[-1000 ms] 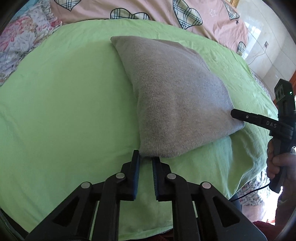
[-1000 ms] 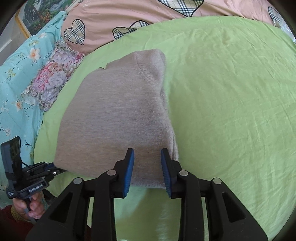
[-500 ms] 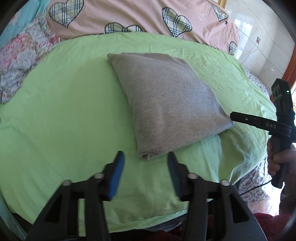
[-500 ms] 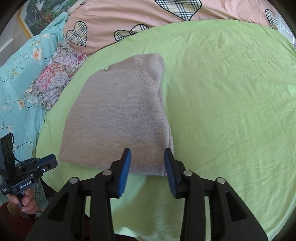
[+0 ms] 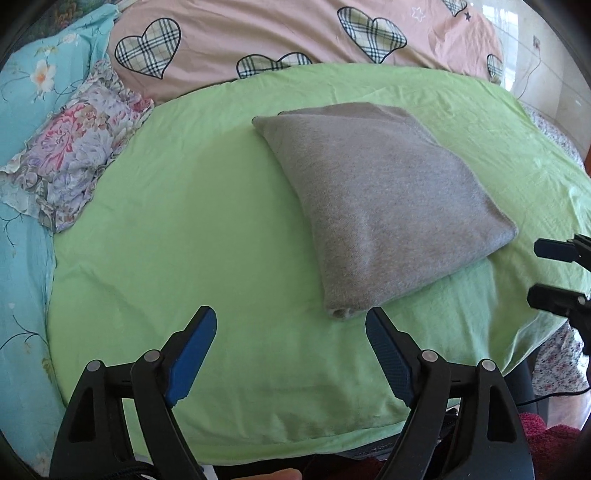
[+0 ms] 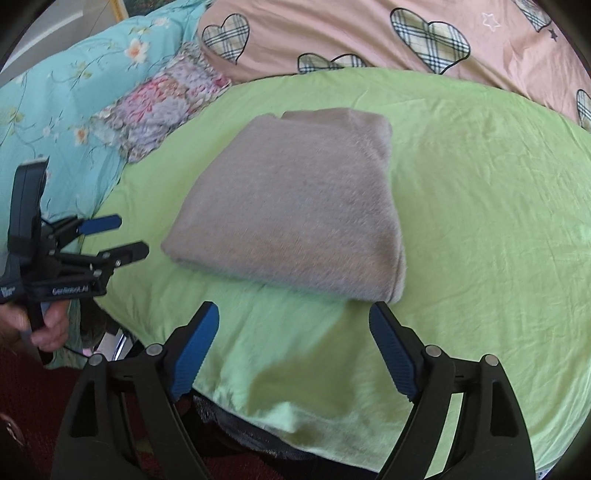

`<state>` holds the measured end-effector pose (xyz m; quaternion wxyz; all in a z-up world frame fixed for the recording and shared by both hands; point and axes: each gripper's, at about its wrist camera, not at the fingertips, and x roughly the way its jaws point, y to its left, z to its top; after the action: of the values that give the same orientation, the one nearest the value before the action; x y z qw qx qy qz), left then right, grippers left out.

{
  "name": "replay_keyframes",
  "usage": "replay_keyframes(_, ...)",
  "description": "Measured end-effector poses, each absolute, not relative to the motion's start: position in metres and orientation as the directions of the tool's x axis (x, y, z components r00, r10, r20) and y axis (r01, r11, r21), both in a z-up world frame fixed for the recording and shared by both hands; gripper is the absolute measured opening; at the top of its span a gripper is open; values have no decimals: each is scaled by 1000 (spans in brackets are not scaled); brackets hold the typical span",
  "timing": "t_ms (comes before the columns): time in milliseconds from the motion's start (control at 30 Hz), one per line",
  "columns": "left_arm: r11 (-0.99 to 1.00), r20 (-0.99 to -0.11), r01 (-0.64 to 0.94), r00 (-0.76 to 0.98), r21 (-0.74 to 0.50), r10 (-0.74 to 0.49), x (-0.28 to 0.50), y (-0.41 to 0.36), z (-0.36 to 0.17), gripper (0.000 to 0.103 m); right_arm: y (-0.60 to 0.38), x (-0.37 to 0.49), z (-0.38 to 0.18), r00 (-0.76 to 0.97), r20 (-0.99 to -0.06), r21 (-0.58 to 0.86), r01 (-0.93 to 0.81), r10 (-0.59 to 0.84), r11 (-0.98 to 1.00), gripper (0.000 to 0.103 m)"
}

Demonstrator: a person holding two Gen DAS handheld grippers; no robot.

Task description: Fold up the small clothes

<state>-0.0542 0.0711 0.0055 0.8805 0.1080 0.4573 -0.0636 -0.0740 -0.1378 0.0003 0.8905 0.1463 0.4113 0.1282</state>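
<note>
A grey knit garment [image 5: 384, 199] lies folded into a thick rectangle on the green sheet [image 5: 184, 236]; it also shows in the right wrist view [image 6: 295, 206]. My left gripper [image 5: 290, 323] is open and empty, just short of the garment's near left corner. My right gripper [image 6: 293, 317] is open and empty, just short of the garment's near right corner. Each gripper shows in the other's view: the right gripper [image 5: 550, 269] at the right edge, the left gripper [image 6: 122, 236] at the left, both apart from the cloth.
The green sheet covers a bed whose near edge [image 6: 295, 417] drops off below the grippers. A pink quilt with plaid hearts [image 5: 295, 33] lies at the back. A floral pillow [image 5: 70, 162] and turquoise bedding [image 5: 22, 258] are at the left.
Both grippers have opened wide, let go of the garment's near edge and drawn back toward me. The folded garment stays flat on the sheet.
</note>
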Motion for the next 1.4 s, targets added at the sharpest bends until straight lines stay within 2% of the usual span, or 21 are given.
replay_keyframes(467, 958, -813, 211, 581, 193, 36, -23, 47, 8, 88, -136, -32, 15, 662, -686, 338, -80, 303, 938, 86)
replay_keyframes(767, 960, -824, 213, 565, 183, 32, -3, 44, 3, 88, -147, -4, 3, 625, -707, 387, -51, 332, 921, 86)
replay_keyframes(1400, 967, -823, 202, 569, 155, 13, 28, 44, 12, 90, -156, 32, 4, 584, -733, 376, -78, 348, 923, 87)
